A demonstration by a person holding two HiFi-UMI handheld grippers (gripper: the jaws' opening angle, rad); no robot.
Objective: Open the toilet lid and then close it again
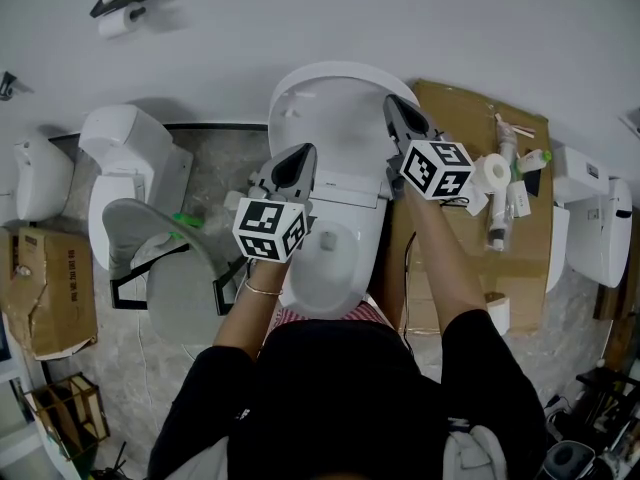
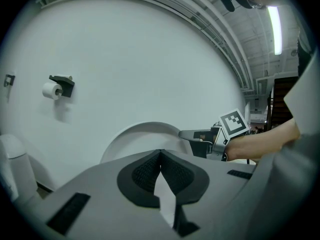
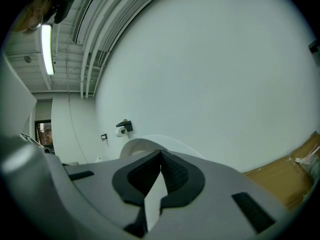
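Left claw [image 1: 298,156], right claw [image 1: 393,104] both closed, empty; raised toilet lid [image 1: 335,93] just ahead of both.

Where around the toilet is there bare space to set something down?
Bare: the stone floor between the middle toilet and the left toilet; the lower half of the cardboard sheet. Crowded: the cardboard's upper right, with a paper roll and tubes.

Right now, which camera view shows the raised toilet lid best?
The head view: the whole toilet lid shows, raised by the wall. Both gripper views show only its upper arc behind the jaws.
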